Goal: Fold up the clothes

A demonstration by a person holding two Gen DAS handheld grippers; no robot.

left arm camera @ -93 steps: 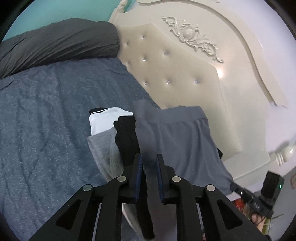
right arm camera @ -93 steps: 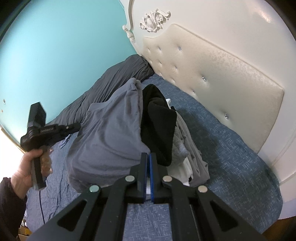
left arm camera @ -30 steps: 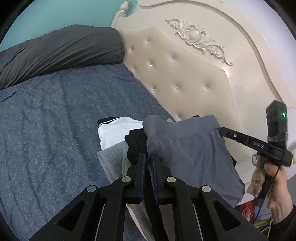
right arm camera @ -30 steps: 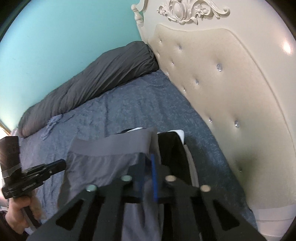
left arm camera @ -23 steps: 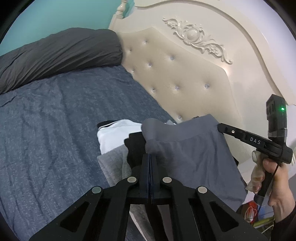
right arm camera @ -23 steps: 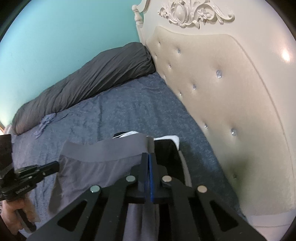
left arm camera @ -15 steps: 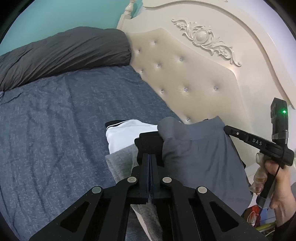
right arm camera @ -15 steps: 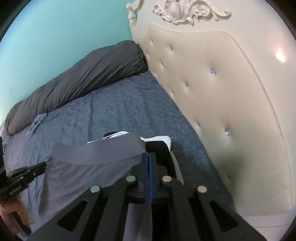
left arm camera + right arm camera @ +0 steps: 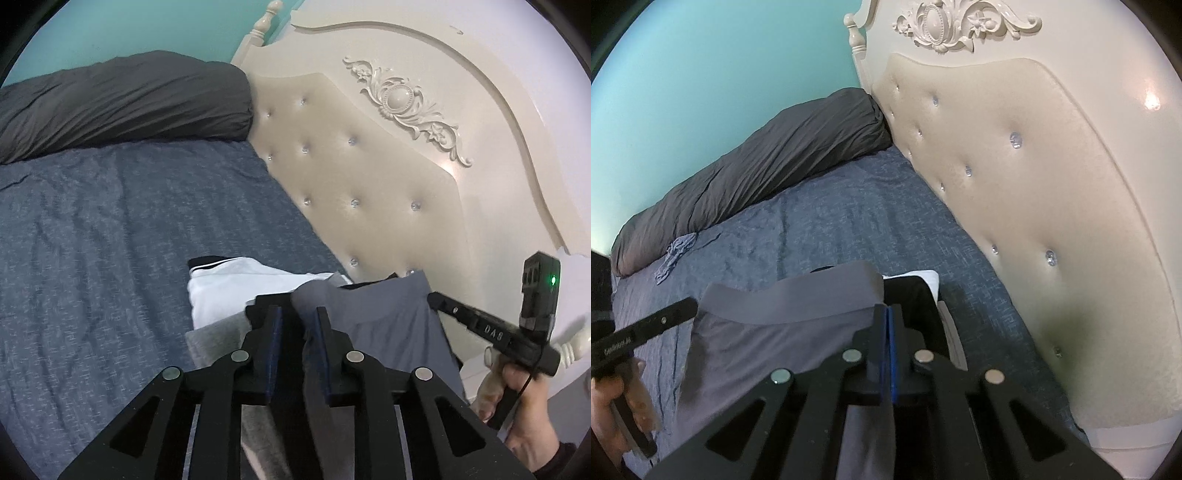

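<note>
L gripper [image 9: 298, 325]: jaws opening, narrow gap btwn the blue pads; a corner of the grey shorts [image 9: 388, 325] sits in that gap, cloth running down btwn the fingers, pads not visibly pressing on it. Pointing down at the clothes pile near the headboard.

R gripper [image 9: 887, 328]: jaws closed tight, blue pads together, pinching the shorts' edge just under the waistband [image 9: 798, 299] at its right end (waistband stretches left from there toward the other gripper's finger, seen at the left edge of the right wrist view). Person's right hand [image 9: 524, 413] w/ dark sleeve wraps that gripper's handle in the left wrist view; left hand [image 9: 613, 413] shows at lower left of the right wrist view.

Shorts: spread flat on top of the pile, waistband side away from the cameras. Under them a black garment [image 9: 266, 306], a white garment w/ black trim [image 9: 236, 284] sticking out toward the bed's middle, and a light grey piece [image 9: 214, 343] lowest.

Pile lies on the blue mottled bedspread [image 9: 110, 240], close to the cream tufted headboard [image 9: 369, 177] w/ carved scroll on top. Dark grey rolled duvet [image 9: 122, 103] along the far side by the teal wall [image 9: 720, 74]. Small crumpled blue cloth [image 9: 674, 256] near the duvet's end, well apart from the pile.
</note>
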